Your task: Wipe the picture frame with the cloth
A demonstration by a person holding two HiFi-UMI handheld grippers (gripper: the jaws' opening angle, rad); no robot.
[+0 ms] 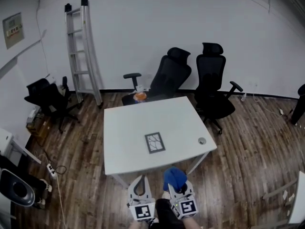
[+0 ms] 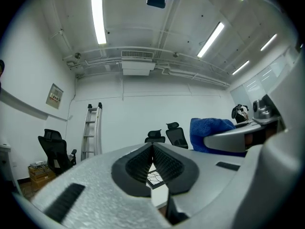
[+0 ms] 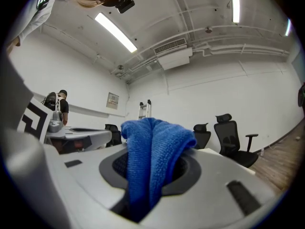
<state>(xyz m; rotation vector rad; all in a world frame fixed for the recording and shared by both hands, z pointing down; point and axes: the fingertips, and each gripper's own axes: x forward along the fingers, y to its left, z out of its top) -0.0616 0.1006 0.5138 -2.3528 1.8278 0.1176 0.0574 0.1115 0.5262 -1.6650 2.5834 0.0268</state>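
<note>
Cloth [image 3: 153,142] clamped in right gripper [image 1: 176,185] | left gripper [image 2: 153,149] closed, empty | both near table [image 1: 138,123] edge

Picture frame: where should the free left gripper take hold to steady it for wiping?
Probably its near left edge, coming from the person's side: the picture frame lies flat on the table, nearest the empty left gripper, leaving its face for the cloth.

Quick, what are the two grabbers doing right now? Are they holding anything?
Left hand-held gripper: closed, holding nothing.
Right hand-held gripper: closed on the blue cloth.
</note>
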